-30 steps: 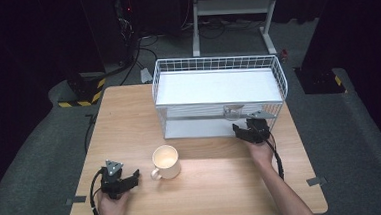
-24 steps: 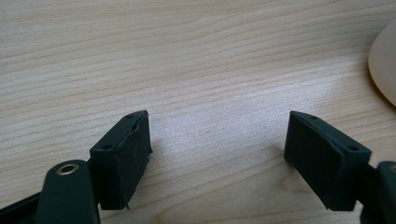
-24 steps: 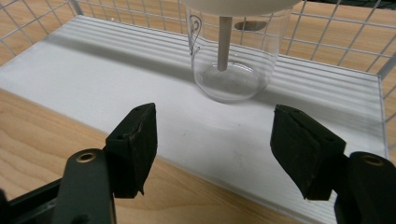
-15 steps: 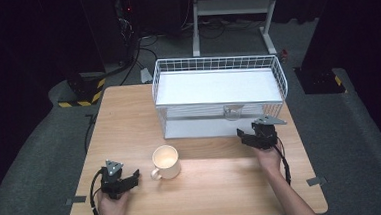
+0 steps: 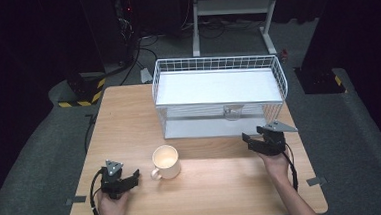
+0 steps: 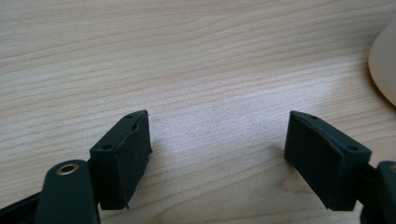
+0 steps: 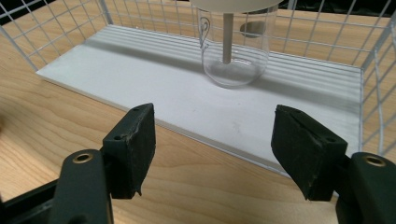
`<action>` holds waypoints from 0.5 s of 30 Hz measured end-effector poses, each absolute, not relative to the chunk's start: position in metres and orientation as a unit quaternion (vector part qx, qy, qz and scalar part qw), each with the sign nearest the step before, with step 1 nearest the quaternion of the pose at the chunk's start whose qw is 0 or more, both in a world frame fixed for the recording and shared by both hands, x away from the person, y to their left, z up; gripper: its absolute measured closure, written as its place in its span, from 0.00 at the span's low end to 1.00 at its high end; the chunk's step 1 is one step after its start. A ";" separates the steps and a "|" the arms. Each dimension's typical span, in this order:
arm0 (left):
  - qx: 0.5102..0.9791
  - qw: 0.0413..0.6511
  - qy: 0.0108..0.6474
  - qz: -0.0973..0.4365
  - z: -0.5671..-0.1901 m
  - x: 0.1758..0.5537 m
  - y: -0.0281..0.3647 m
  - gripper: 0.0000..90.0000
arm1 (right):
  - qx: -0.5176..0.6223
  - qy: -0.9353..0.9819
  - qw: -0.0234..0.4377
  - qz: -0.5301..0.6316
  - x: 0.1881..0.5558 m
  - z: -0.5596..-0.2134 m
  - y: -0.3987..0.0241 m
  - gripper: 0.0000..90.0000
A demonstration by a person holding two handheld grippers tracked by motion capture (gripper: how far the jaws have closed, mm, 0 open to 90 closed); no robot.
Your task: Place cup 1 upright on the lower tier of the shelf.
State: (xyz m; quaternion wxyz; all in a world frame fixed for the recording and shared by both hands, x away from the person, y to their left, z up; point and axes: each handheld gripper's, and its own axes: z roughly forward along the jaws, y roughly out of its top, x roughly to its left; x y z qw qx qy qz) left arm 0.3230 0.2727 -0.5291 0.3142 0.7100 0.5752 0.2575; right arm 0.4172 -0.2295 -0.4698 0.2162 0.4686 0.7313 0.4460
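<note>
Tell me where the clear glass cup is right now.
In the high view the glass cup stands on the lower shelf of the white wire rack, towards its right, just beyond the right tongs; the right gripper view shows it straight ahead.

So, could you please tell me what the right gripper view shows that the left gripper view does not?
Only the right gripper view: a clear glass standing on the white lower shelf of the wire rack, ahead of the open right gripper. Only the left gripper view: the cream mug at its right edge, beside the open left gripper. Both: the wooden table and nothing between the jaws.
</note>
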 end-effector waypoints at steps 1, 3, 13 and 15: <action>0.710 0.314 0.575 0.257 -0.529 0.323 0.273 0.25 | 0.470 0.730 0.216 0.447 0.415 -0.470 -0.231 0.34; 0.710 0.314 0.575 0.257 -0.529 0.323 0.273 0.25 | 0.471 0.727 0.214 0.451 0.412 -0.471 -0.235 0.34; 0.710 0.314 0.575 0.257 -0.529 0.323 0.273 0.25 | 0.473 0.727 0.207 0.453 0.395 -0.477 -0.248 0.34; 0.710 0.314 0.575 0.257 -0.529 0.323 0.273 0.25 | 0.471 0.731 0.206 0.449 0.393 -0.479 -0.249 0.34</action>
